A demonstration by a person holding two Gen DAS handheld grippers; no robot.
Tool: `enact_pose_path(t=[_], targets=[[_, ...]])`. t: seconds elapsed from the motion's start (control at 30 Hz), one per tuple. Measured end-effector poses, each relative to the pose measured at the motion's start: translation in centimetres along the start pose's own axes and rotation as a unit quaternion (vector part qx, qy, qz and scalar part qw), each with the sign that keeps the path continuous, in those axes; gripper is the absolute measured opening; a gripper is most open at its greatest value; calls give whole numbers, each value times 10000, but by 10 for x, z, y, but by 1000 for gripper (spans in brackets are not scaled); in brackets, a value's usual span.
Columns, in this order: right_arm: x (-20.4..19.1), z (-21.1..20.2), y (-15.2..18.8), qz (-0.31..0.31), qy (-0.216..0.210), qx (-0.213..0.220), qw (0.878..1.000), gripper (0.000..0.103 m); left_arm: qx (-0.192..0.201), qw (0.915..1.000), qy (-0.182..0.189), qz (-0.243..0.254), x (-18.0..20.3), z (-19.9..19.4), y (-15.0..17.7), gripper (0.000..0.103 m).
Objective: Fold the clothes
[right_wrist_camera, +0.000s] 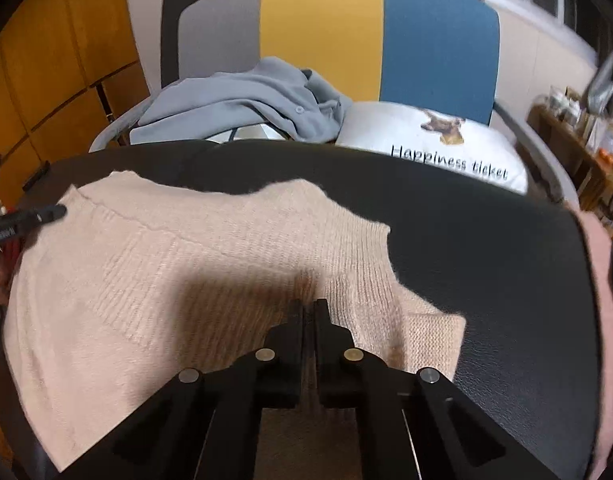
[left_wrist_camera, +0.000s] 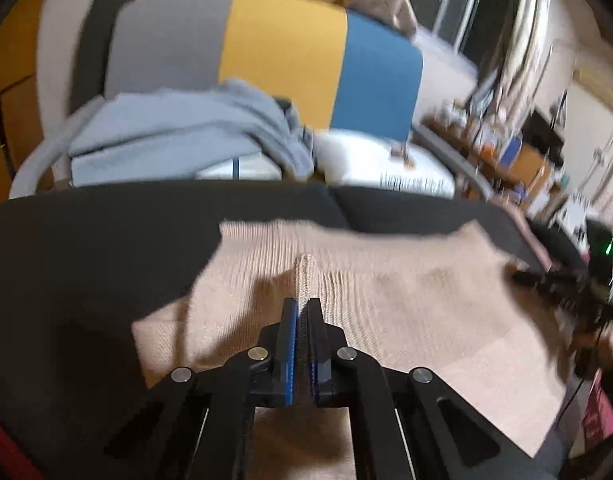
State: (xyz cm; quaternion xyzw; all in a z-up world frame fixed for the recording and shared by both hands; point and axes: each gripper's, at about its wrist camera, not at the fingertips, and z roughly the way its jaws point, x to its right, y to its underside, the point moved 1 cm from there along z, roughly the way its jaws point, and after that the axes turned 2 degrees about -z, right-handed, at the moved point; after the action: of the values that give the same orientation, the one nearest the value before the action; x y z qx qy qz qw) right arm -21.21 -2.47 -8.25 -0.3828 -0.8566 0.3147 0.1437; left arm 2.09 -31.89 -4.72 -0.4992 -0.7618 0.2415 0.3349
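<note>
A black padded surface (right_wrist_camera: 486,240) fills the foreground, and spread flat across it lies a beige knit sweater (right_wrist_camera: 166,264). Beyond the surface's far edge stands a grey, yellow and blue chair (right_wrist_camera: 378,36) heaped with grey-blue clothing (right_wrist_camera: 246,108). On the sweater, the left gripper (left_wrist_camera: 302,304) is clenched on a raised fold of knit; the right gripper (right_wrist_camera: 308,305) is pinched closed on the fabric too.

Both wrist views—close, forward—share the chair (left_wrist_camera: 322,60) (right_wrist_camera: 378,32).
</note>
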Motion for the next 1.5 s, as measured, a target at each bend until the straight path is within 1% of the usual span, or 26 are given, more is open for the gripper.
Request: enact_pose_path(t=[0.03,0.07,0.13,0.17,0.23,0.27,0.3,0.37,0.4,0.43,0.47,0.53,0.6,0.67,0.73,0.77,0.83,0.9,0.97,1.27,1.37,1.43,1.5], targets=[[-1,-5,-3,-15,20,108,9999,5,165,9999,8,-39,1,-7,-2,3],[-2,-8,-7,-18,61,191,9998,5,224,9997,-23,-63,1,-6,-5,3],[-3,-11,-16,-7,171,326,9993,5,216,9996,-147,-78,0,2,-11,3],[-1,-9,-19,56,231,340,9991,5,172,9994,-282,-99,-2,8,-11,4],[3,4,-19,225,335,248,9989,5,-75,9975,-638,-283,-10,31,-6,4],[5,13,-15,299,390,146,9987,6,-128,9963,-762,-375,-13,37,-2,5],[8,24,-9,371,448,11,9983,8,-150,9951,-864,-463,-17,41,2,7],[15,34,1,602,426,49,9973,9,-140,9924,-1014,-677,-22,42,8,8],[18,32,2,693,417,95,9967,14,-124,9916,-1019,-785,-23,39,12,8],[18,28,3,737,375,138,9965,23,-91,9910,-1029,-855,-24,35,16,8],[17,22,5,752,311,179,9965,24,-41,9903,-1045,-920,-25,32,19,8],[15,11,9,782,182,260,9964,25,3,9892,-941,-1120,-29,27,19,9],[13,0,12,811,54,342,9961,26,210,9879,-952,-1208,-30,15,17,15],[11,-12,16,841,-75,423,9955,27,482,9861,-957,-1269,-28,-8,18,14],[9,-23,19,870,-203,505,9947,34,720,9869,-849,-1170,-21,-25,19,17],[7,-29,21,884,-268,546,9942,36,728,9889,-800,-1018,-14,-29,23,19],[5,-40,25,913,-396,627,9931,44,421,9930,-889,-659,-2,-19,35,19],[4,-47,39,1013,-436,616,9920,51,68,9945,-1004,-297,10,-7,47,19],[2,-52,55,1130,-454,583,9908,52,-59,9948,-986,-258,13,-1,64,19],[-7,-76,128,1603,-523,444,9847,53,-103,9956,-553,-748,12,-48,112,19],[-16,-86,141,1529,-497,452,9860,53,-74,9945,-366,-983,8,-65,123,19],[-20,-91,147,1416,-392,446,9881,53,-3,9923,-352,-1187,1,-79,128,18],[-20,-94,148,1413,-343,424,9885,53,68,9897,-338,-1390,-7,-94,134,21]])
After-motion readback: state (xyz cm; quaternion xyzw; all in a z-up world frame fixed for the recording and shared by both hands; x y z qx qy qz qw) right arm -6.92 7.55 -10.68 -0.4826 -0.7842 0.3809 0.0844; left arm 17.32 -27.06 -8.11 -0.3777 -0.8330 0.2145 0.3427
